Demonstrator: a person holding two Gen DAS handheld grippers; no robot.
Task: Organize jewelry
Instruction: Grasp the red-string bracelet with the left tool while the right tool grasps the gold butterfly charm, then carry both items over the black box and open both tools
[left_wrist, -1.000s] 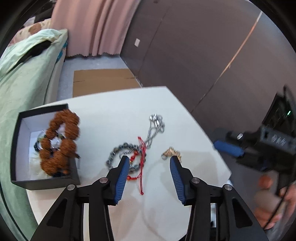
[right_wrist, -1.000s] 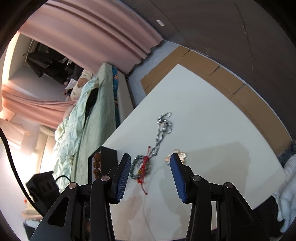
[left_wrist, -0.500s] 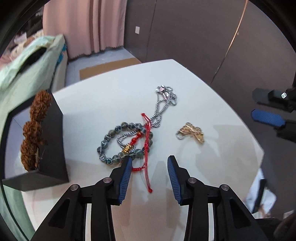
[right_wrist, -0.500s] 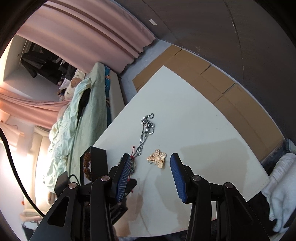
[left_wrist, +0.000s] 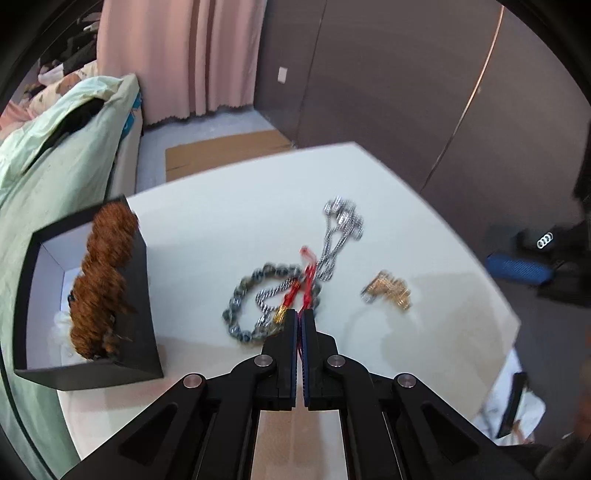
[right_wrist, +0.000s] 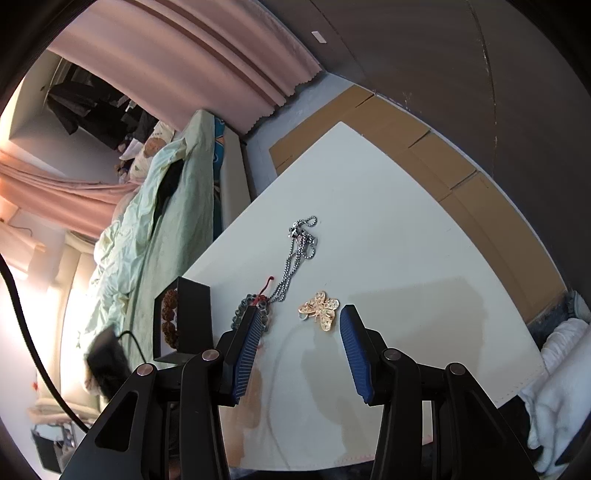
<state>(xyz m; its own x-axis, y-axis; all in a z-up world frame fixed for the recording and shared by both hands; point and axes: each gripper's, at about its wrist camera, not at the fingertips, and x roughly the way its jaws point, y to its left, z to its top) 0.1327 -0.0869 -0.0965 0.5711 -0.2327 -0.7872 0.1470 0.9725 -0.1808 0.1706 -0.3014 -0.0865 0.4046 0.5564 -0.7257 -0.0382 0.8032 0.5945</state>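
Note:
My left gripper is shut on the red cord bracelet, which lies over a grey bead bracelet and a silver ball chain on the white table. A gold butterfly brooch lies to their right. A black box at the left holds a brown bead bracelet. My right gripper is open and empty, just short of the brooch. The right wrist view also shows the chain, the grey beads and the box.
A bed with a pale green cover stands along the table's left side. Cardboard lies on the floor beyond the table's far edge. A dark wall is behind. White cloth lies off the table's right edge.
My left gripper has moved forward over the pile and shut on the red cord bracelet. My right gripper has come closer to the gold brooch and stays open.

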